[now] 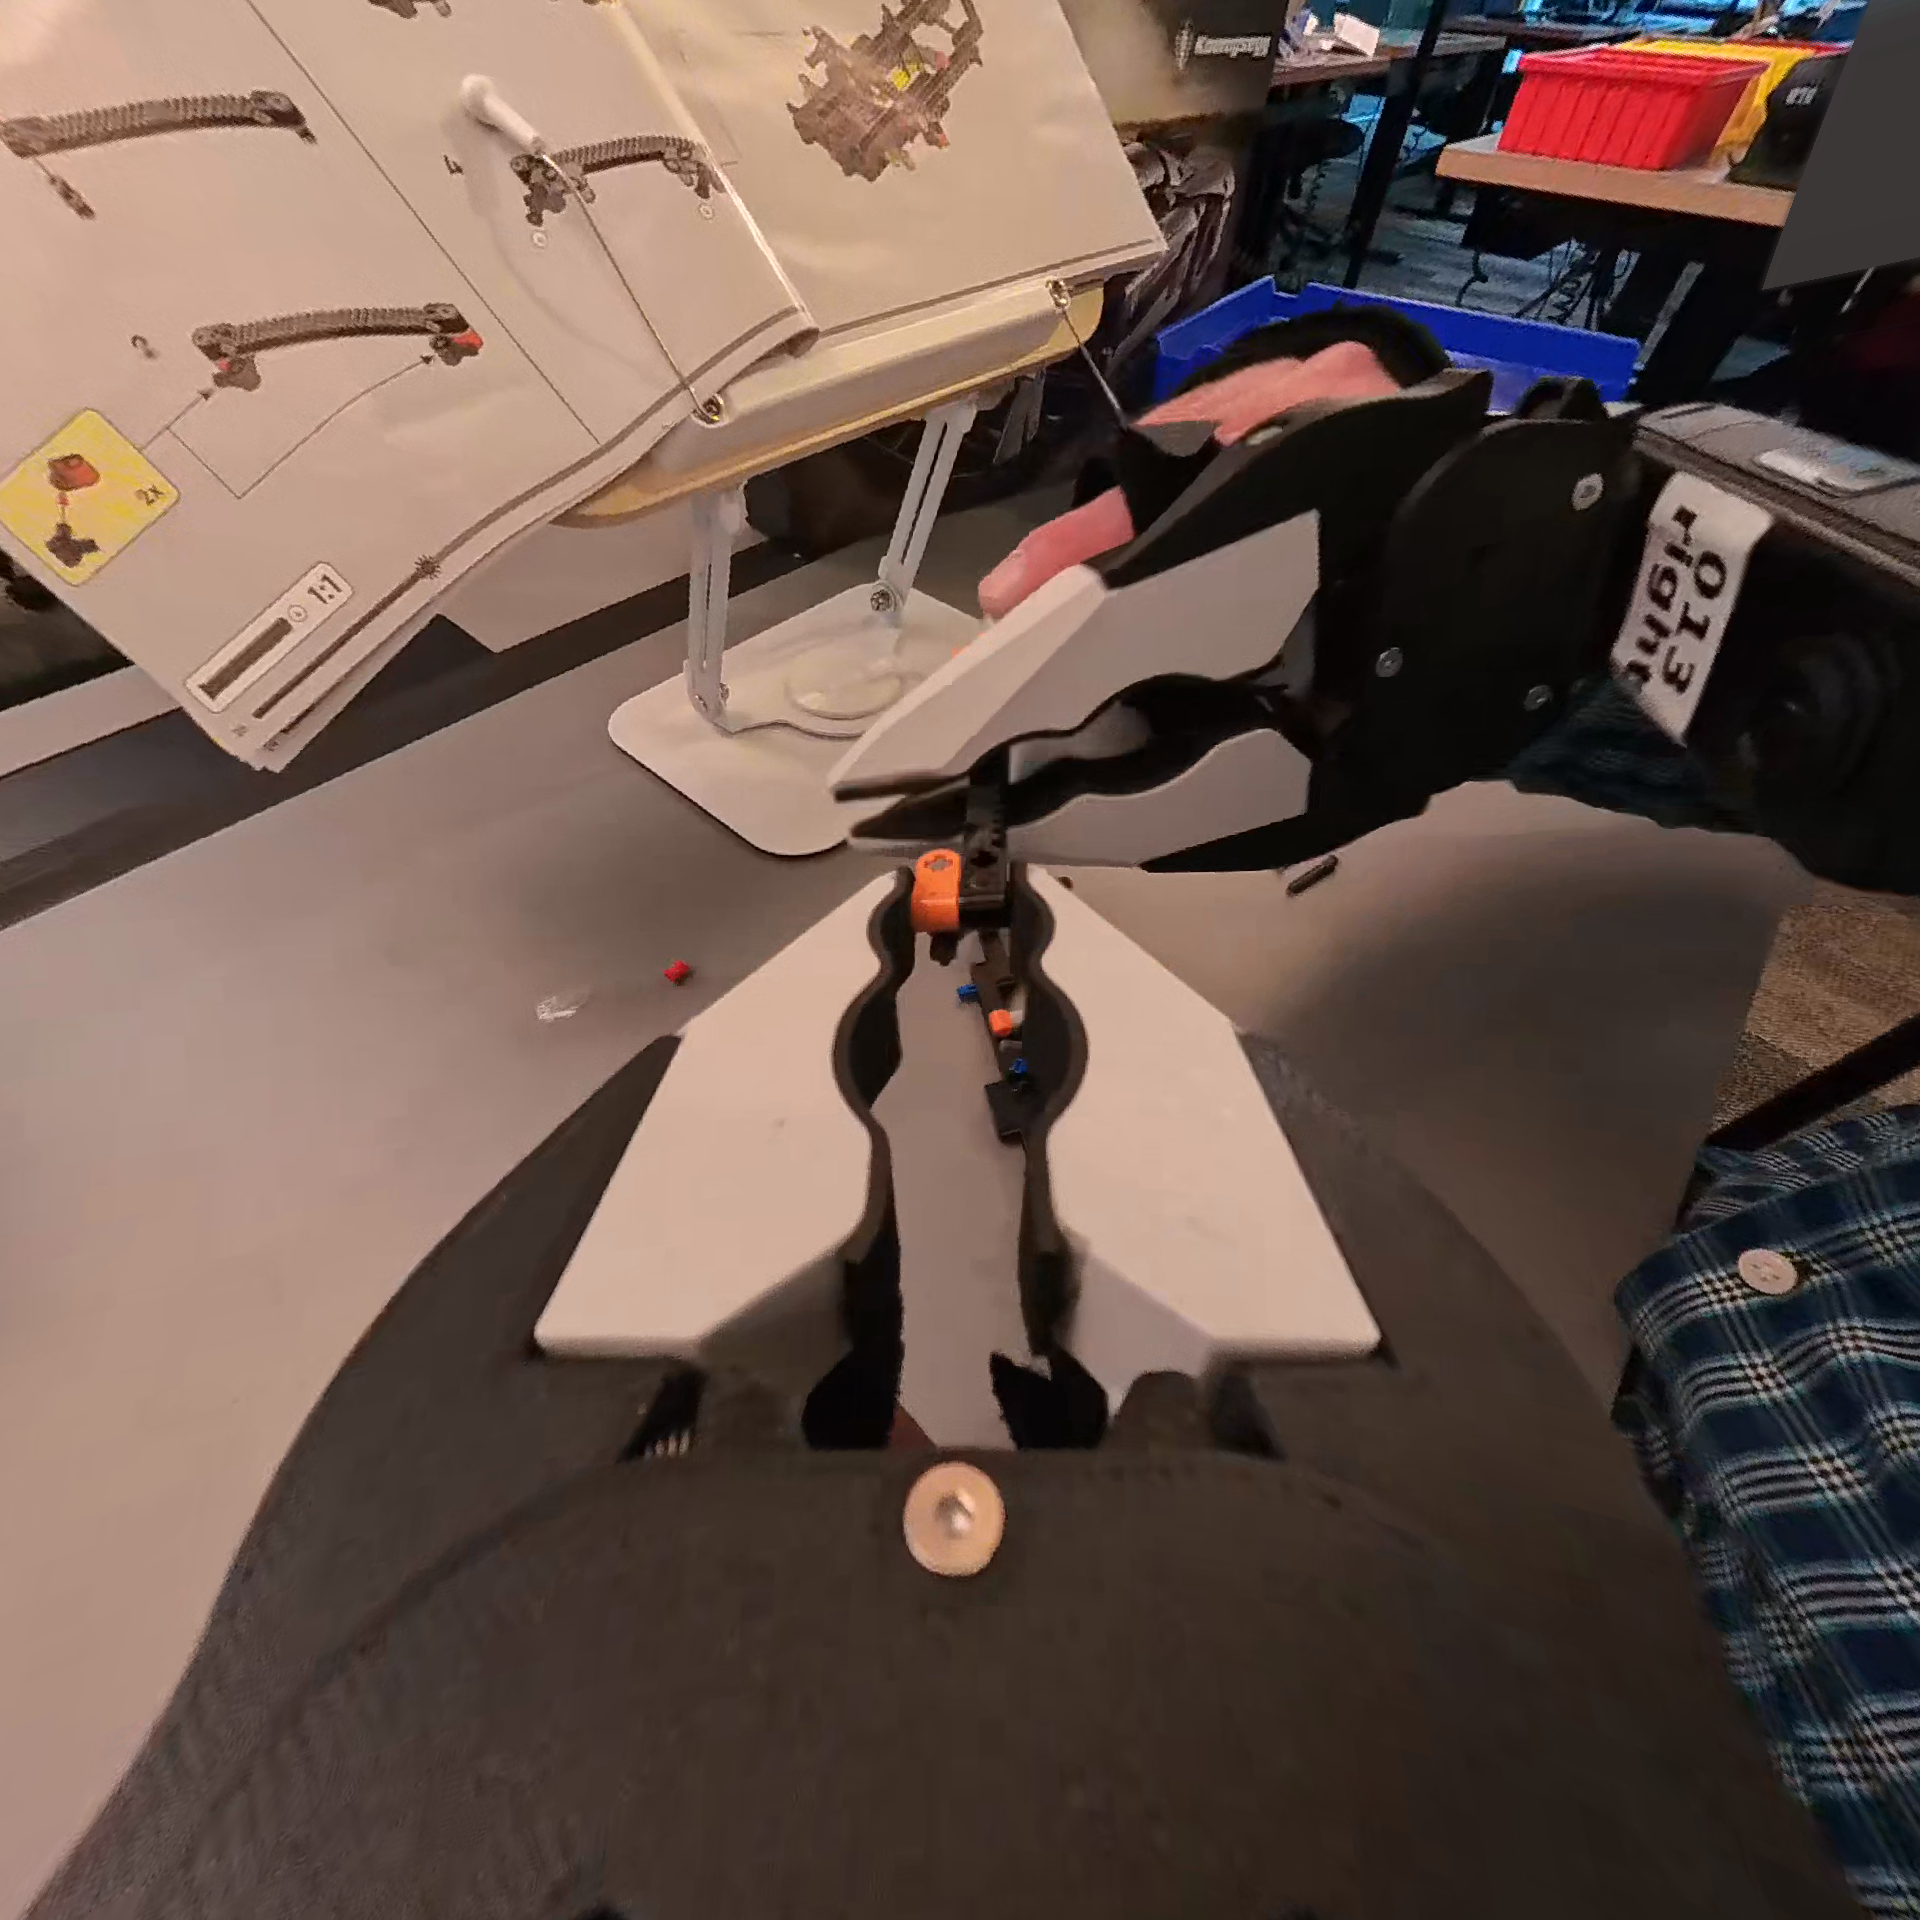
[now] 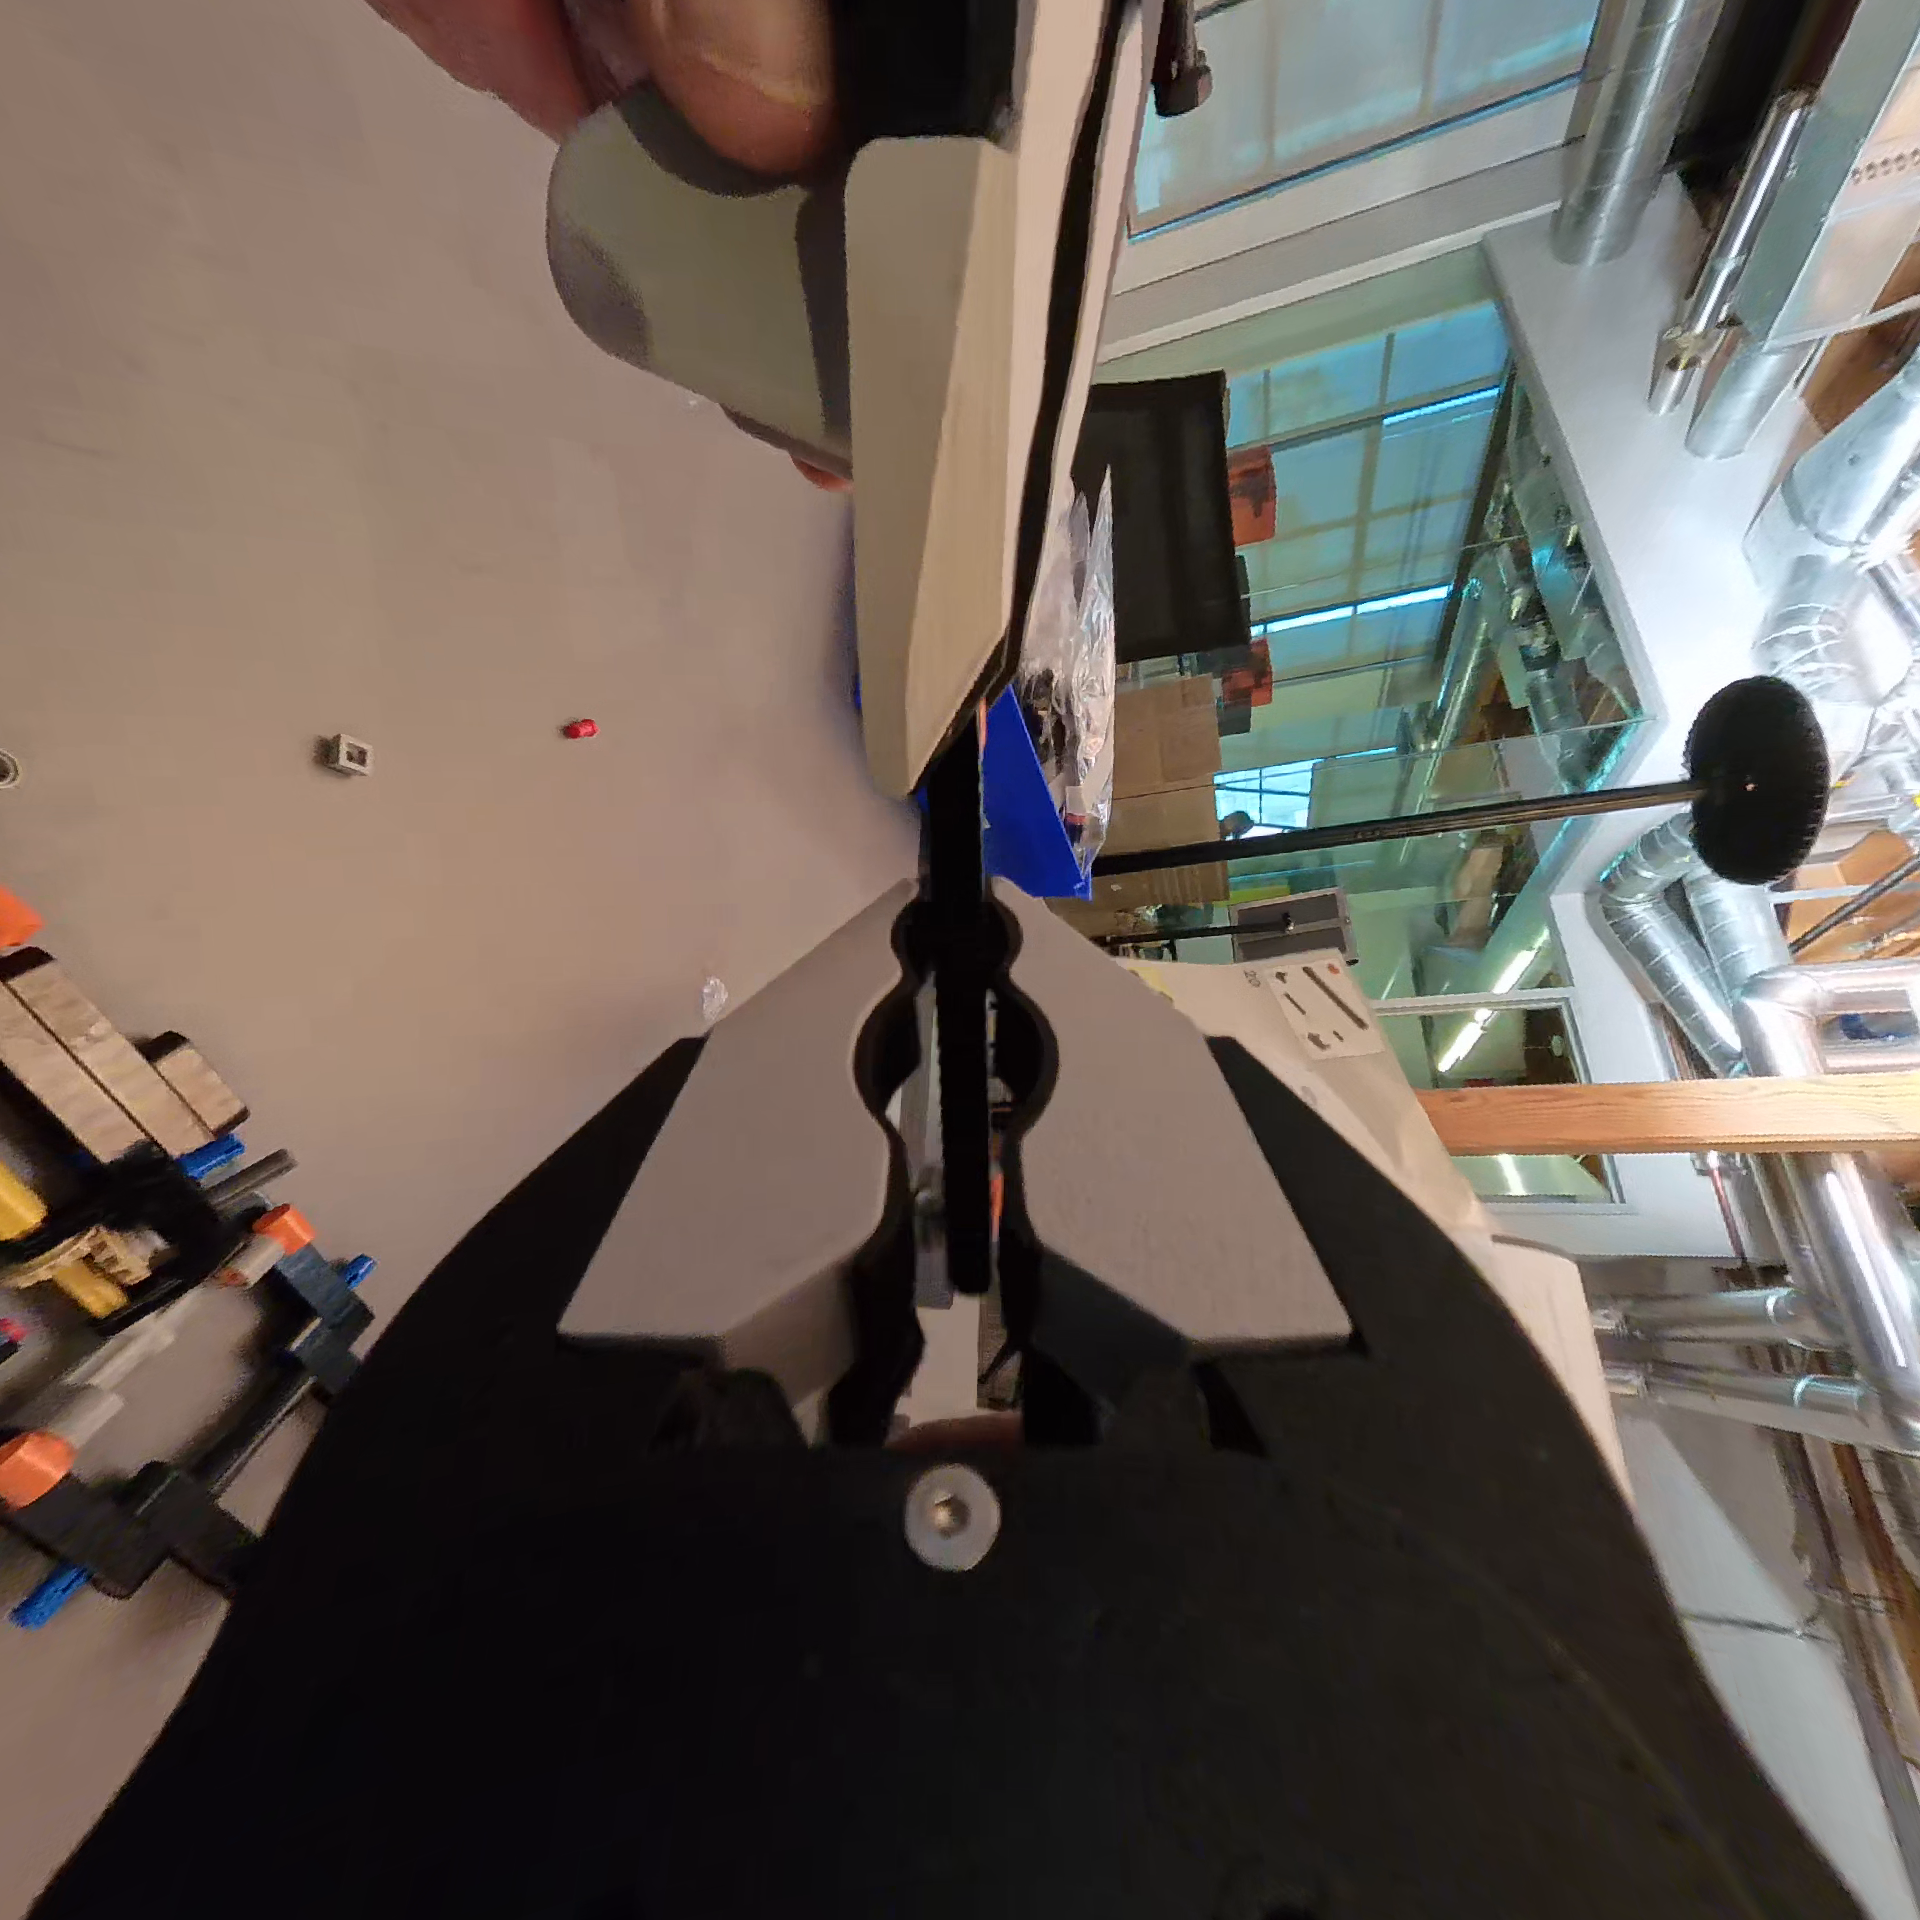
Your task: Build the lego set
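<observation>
Lego track strip (image 1: 982, 831), black w/ orange end piece (image 1: 935, 888), sits above the grey table (image 1: 312, 1039); your left gripper (image 1: 961, 914) & right gripper (image 1: 894, 810) both clamp it.

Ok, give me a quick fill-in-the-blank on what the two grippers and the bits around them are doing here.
1. Both grippers are shut on one black ____.
2. The connector at the left gripper's tip is ____.
3. The manual rests on a white ____.
4. The loose stud on the table is ____.

Missing: beam; orange; stand; red
</observation>
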Tool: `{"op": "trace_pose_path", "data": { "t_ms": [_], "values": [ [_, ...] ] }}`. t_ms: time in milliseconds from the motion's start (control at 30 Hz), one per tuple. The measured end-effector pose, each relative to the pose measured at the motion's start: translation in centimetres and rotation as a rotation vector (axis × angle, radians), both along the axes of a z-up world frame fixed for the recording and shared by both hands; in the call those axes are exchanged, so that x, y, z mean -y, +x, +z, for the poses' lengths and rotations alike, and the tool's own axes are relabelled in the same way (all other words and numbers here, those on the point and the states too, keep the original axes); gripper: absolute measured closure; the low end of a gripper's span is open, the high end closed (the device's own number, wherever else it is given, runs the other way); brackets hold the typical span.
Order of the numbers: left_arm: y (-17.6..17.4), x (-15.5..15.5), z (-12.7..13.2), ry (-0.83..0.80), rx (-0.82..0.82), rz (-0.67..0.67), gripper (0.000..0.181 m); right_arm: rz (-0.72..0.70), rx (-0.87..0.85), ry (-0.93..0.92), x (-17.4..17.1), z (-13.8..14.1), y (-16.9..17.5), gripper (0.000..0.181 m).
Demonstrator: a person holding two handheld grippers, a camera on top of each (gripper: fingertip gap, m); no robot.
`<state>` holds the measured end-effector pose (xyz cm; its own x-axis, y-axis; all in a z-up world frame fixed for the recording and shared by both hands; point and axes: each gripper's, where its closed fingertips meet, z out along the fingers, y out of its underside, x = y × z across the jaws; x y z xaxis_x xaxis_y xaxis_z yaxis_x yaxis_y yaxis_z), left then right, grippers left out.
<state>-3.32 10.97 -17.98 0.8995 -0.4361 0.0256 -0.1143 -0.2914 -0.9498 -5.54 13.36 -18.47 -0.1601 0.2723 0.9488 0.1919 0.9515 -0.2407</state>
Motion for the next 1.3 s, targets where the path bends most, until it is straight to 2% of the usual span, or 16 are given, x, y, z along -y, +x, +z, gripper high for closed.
{"op": "trace_pose_path", "data": {
  "t_ms": [100,333,433,533,633,733,867,1000,1133,1200,1300],
  "values": [
    [-0.4,-0.1,0.2,0.003,0.014,0.015,0.165,-0.017,0.004,-0.033,-0.3,0.1,0.7,0.166],
    [1.0,0.1,-0.7,-0.128,0.167,-0.051,0.165,-0.036,0.102,-0.075,-0.4,-0.9,1.7,0.177],
    [1.3,-0.1,-0.8,-0.177,0.3,-0.084,0.165,-0.039,0.188,-0.171,-0.4,-1.6,2.2,0.178],
    [1.1,-0.4,0.1,-0.138,0.357,-0.089,0.143,-0.061,0.283,-0.338,-0.9,-2.2,3.1,0.178],
    [0.8,-0.3,0.3,-0.117,0.335,-0.093,0.137,-0.052,0.363,-0.637,-1.0,-2.5,4.2,0.177],
    [0.7,-0.4,-0.4,-0.088,0.238,-0.081,0.136,-0.034,0.482,-0.915,-0.7,-3.1,5.4,0.177],
    [1.6,-0.8,-0.6,-0.043,0.127,-0.103,0.135,0.022,0.617,-1.185,0.2,-3.8,5.7,0.178],
    [1.9,-1.3,-1.5,-0.049,0.053,-0.121,0.142,0.067,0.694,-1.284,0.8,-3.9,5.3,0.177],
    [2.1,-1.2,-1.9,-0.03,0.031,-0.134,0.156,0.085,0.755,-1.262,1.6,-4.2,5.0,0.177],
    [2.2,-1.1,-1.6,-0.005,0.066,-0.137,0.164,0.098,0.77,-1.268,2.1,-4.1,4.9,0.177],
    [2.1,-0.8,-1.4,0.008,0.098,-0.14,0.165,0.102,0.773,-1.281,2.7,-4.2,4.8,0.177]
  ]
}}
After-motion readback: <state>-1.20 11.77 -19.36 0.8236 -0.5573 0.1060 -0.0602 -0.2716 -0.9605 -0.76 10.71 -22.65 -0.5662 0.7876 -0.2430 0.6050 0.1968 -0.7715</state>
